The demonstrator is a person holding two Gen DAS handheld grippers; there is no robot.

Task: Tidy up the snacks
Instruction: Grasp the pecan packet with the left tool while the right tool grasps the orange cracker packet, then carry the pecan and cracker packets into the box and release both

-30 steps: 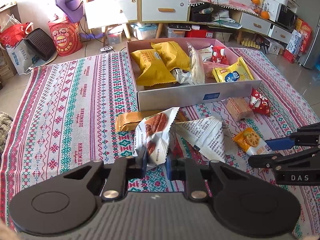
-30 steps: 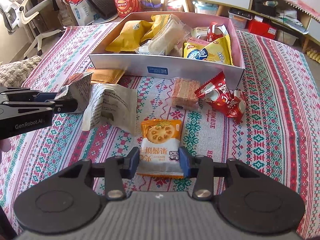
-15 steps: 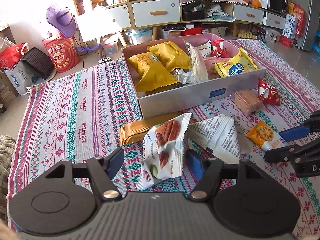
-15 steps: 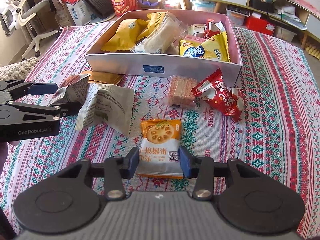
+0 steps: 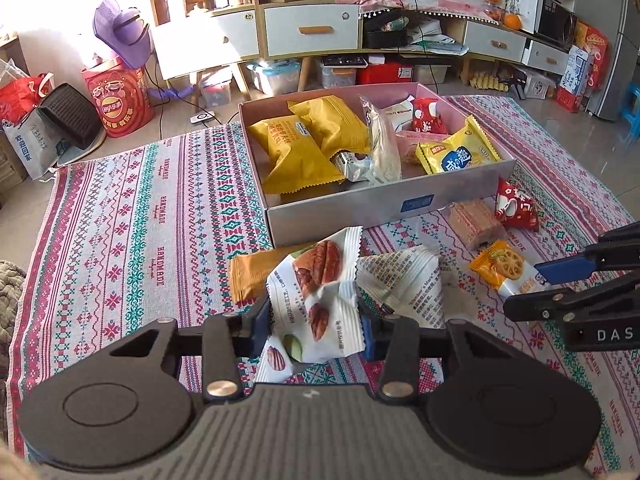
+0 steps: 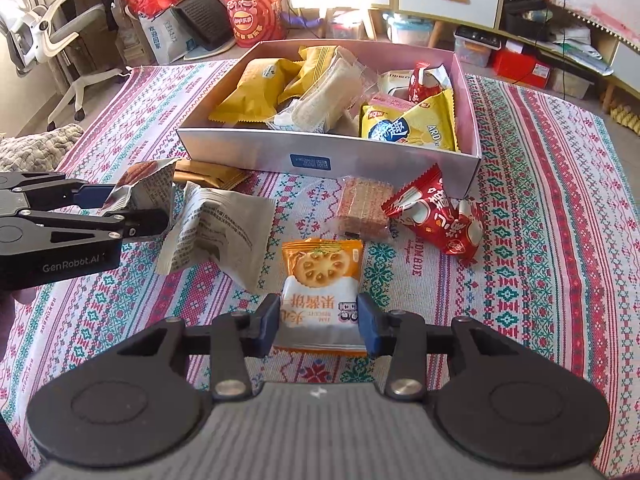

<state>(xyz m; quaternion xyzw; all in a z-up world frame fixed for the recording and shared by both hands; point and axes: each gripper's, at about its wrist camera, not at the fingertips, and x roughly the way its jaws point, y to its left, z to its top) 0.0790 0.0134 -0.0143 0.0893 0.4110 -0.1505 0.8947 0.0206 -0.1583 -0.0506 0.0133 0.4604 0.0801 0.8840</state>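
Slippage is the main risk: the left tool (image 5: 314, 326), whose jaws have just been closing, pinches the crinkled white nut packet (image 5: 320, 292) by loose film only, so it may slide free on the lift toward the box (image 6: 328, 152) ahead. The right tool (image 6: 319, 324), partly closed, clamps the lower end of the orange-and-white biscuit packet (image 6: 320, 280), which lies flat on the patterned cloth (image 6: 540, 240); a shallow grip could let it droop or catch the box wall.
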